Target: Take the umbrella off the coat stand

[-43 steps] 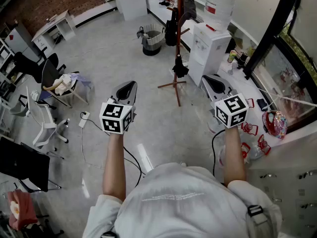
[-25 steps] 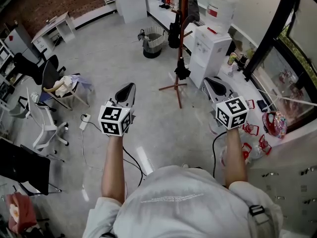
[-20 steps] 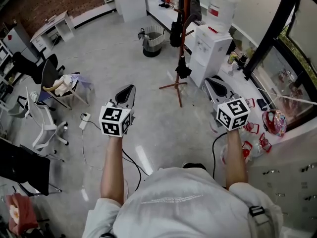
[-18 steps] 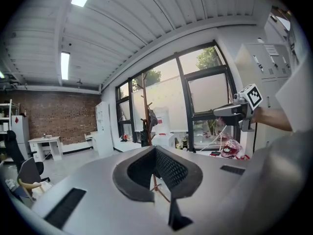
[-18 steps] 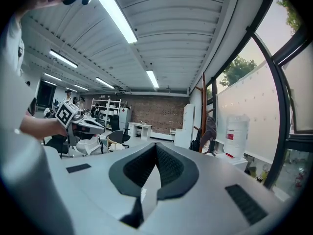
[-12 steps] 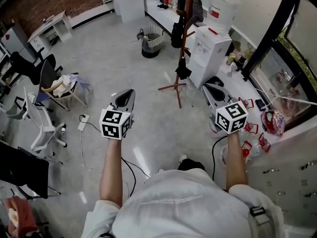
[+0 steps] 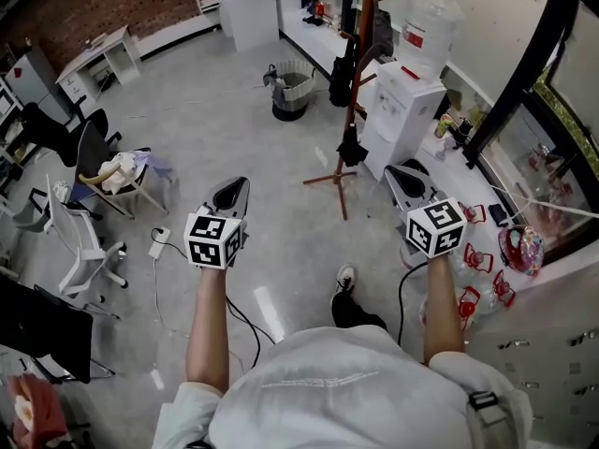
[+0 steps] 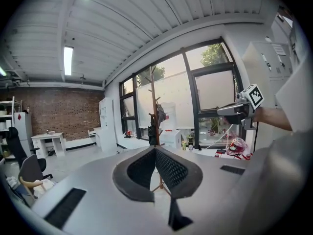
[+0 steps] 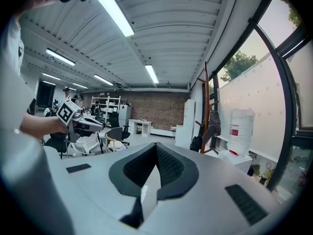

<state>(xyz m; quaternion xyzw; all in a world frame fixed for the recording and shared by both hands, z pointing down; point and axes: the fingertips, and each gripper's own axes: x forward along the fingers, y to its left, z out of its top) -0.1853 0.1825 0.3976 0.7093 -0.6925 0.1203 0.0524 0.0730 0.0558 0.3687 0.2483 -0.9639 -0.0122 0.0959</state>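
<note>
The wooden coat stand stands on the floor ahead, beside a white water dispenser. A black folded umbrella hangs from it by a curved handle, with a dark bag and a grey garment higher up. My left gripper is held out to the stand's lower left, shut and empty. My right gripper is out to its lower right, also shut with nothing in it. Both are well short of the stand. The coat stand shows beyond the left gripper. In the right gripper view the coat stand rises right of the right gripper.
A water dispenser with a bottle is right of the stand, a wastebasket to its left. Office chairs and a floor cable lie left. A counter with a helmet runs along the right window. A shoe shows below.
The person has stepped toward the coat stand, and a shoe has come into view. Both grippers moved forward and slightly down, jaws staying shut.
</note>
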